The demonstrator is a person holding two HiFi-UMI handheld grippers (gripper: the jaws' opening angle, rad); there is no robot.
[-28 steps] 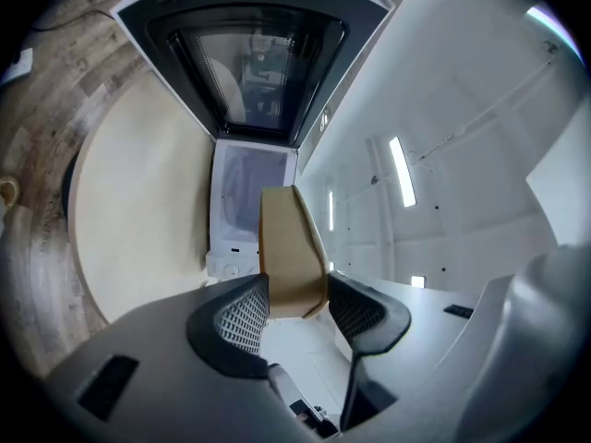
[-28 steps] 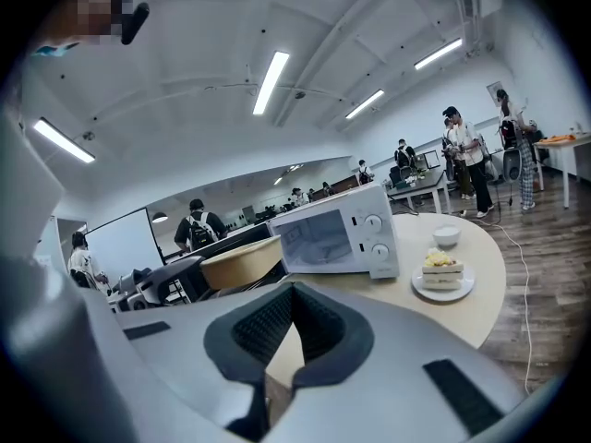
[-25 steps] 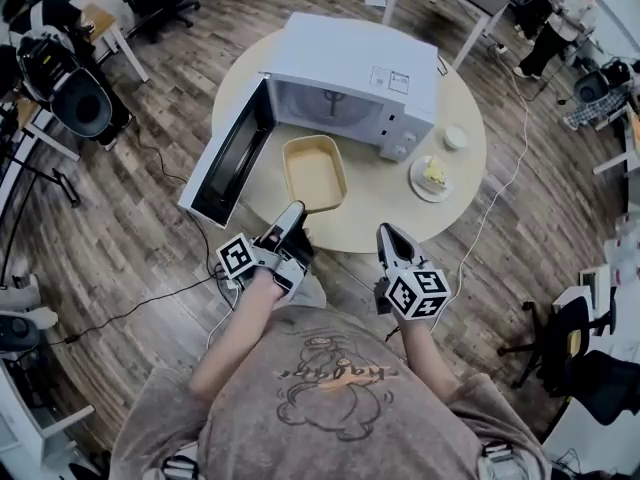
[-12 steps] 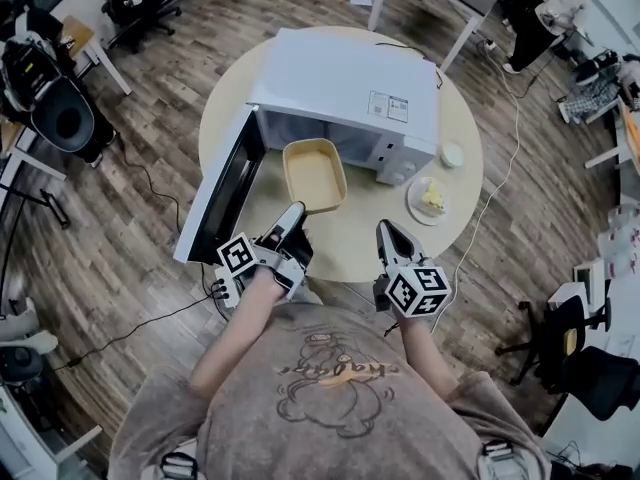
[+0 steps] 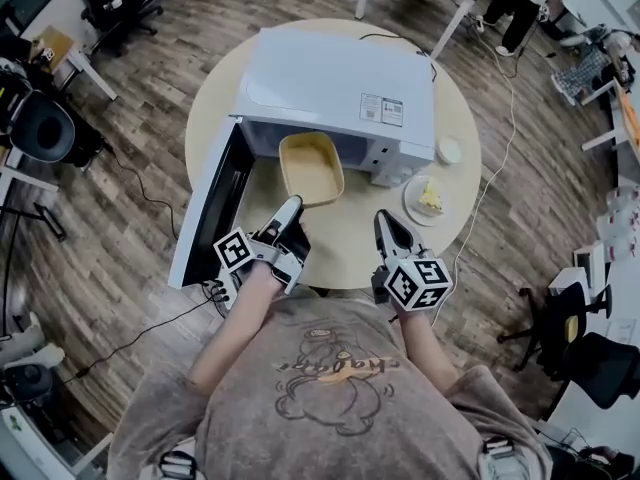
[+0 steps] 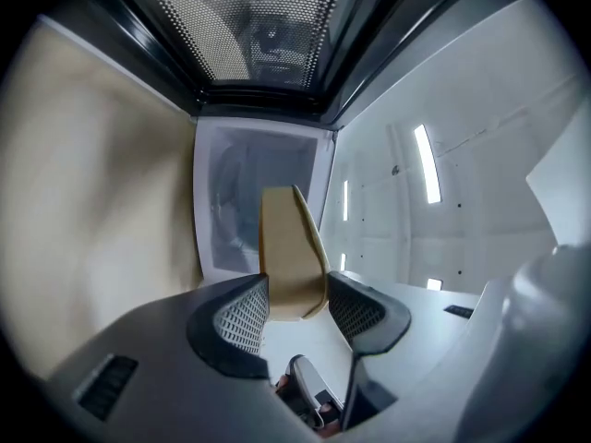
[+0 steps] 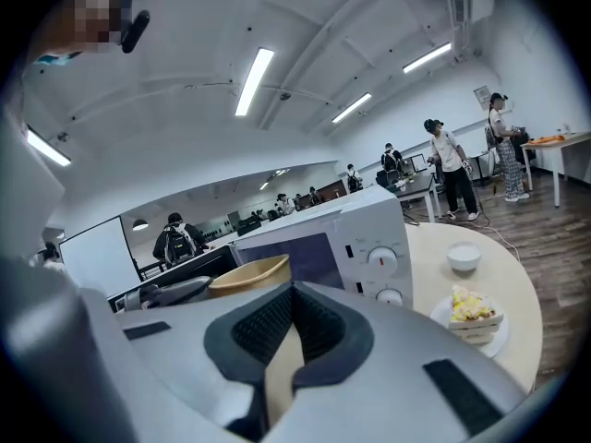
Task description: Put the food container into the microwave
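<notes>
The left gripper [image 6: 295,305] pinches the near rim of the food container [image 5: 311,166], which is at the mouth of the microwave [image 5: 340,88], whose door [image 5: 213,213] stands wide open. The right gripper [image 7: 294,317] is closed on nothing. This looks like the insertion step; next comes a straight push inward, then release. The container looks empty; 1 plate [image 5: 412,206] nearby bears cake.
</notes>
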